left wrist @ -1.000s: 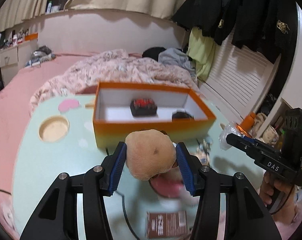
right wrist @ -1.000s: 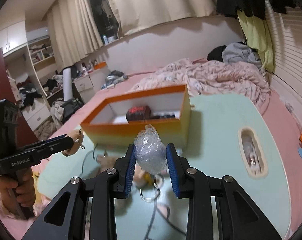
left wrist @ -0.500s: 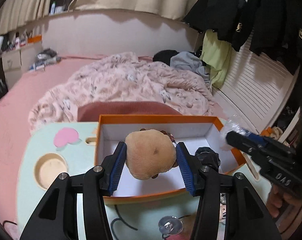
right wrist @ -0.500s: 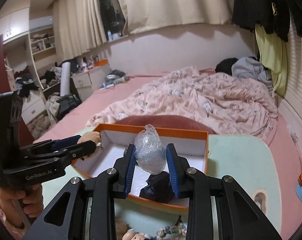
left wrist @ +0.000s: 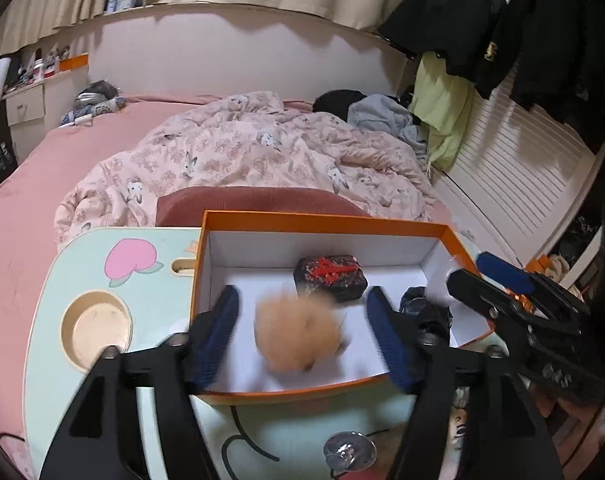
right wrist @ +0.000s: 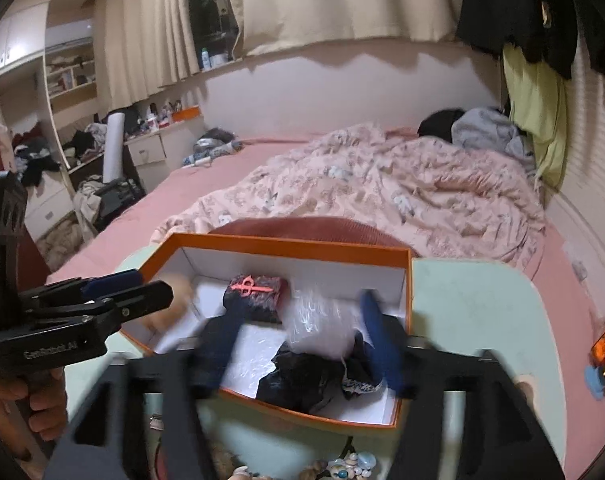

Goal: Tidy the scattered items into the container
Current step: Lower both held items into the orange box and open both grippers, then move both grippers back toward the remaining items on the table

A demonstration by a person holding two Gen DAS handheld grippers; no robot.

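Left wrist view first: the left gripper (left wrist: 302, 334) has just been spreading its jaws, and its blue pads (left wrist: 216, 330) now stand clear on either side of a tan plush ball (left wrist: 298, 334) — the pads no longer press it. The ball is blurred and sits over the white floor of the orange box (left wrist: 322, 220), near the front wall. Deeper in the box lies a black case with a red pattern (left wrist: 329, 278), and a dark crumpled cloth (left wrist: 422, 308) lies toward the right end. The box rests on a pale green lap table (left wrist: 82, 272) with a round cup recess at its left. From the right edge the right gripper (left wrist: 498, 280) reaches over the box's right end.

Right wrist view: the right gripper (right wrist: 302, 336) has likewise just been opening; a clear bubble-wrap bundle (right wrist: 318, 320) is between the parted pads (right wrist: 378, 340), blurred, touching neither that I can see — it hangs over the dark cloth (right wrist: 302, 376) inside the orange box (right wrist: 286, 245). The black case (right wrist: 260, 292) lies behind it. At left, a hand (right wrist: 10, 396) holds the left gripper (right wrist: 142, 288) over the box's left end, its jaws apart, the tan ball (right wrist: 174, 300) a blur beside them. Beads and shells (right wrist: 350, 464) lie on the table in front of the box.
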